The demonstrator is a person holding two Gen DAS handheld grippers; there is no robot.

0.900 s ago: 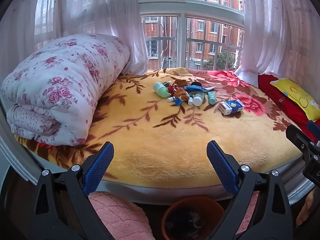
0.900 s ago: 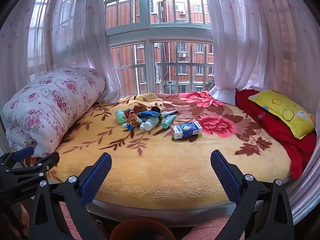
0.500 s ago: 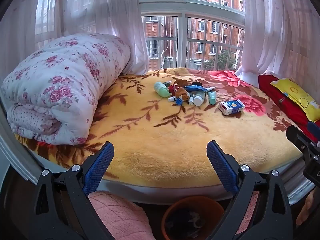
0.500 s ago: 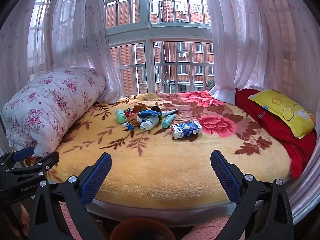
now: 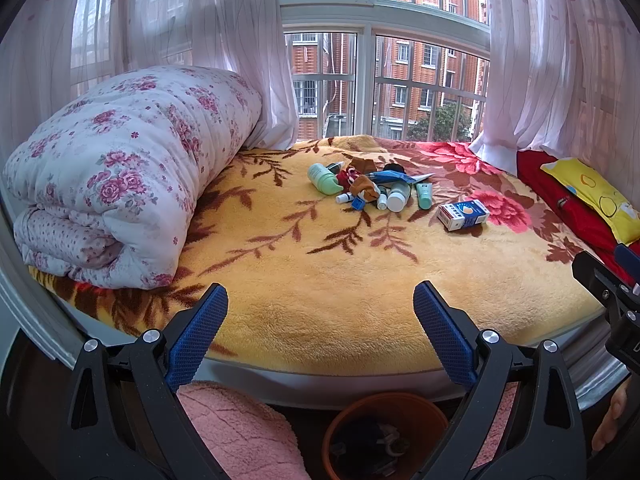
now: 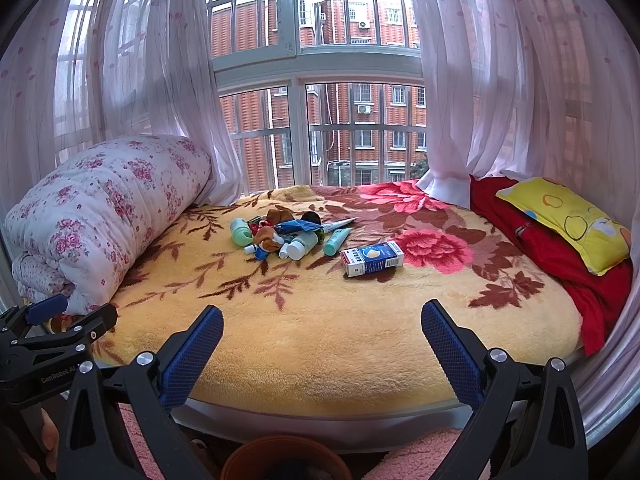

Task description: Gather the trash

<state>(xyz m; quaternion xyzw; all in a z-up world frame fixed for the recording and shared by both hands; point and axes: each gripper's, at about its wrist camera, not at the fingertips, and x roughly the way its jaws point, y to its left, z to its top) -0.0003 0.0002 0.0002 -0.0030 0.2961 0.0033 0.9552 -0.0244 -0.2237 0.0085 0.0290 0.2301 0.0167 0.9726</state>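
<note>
- Trash pile lies in the centre of the left wrist frame, on the yellow floral blanket that covers the bed; in the right wrist frame it sits centre-left.
- Rolled floral quilt fills the left of both frames, resting on the blanket, well apart from the pile.
- Red cloth runs along the right edge of the bed, with a yellow pillow on top of it.
- Left hand-held gripper stands at the bottom of its frame, released, blue pads spread wide over the near edge of the bed, holding nothing.
- Right hand-held gripper stands likewise at the bottom of its frame, released and holding nothing.
- Orange bin sits below the bed edge at the bottom centre, with some items inside.
- Blue and white carton lies on its side just right of the pile, apart from it.
- Pale green bottle lies at the left end of the pile.
- White bottle and teal tube lie side by side at the pile's right end.
</note>
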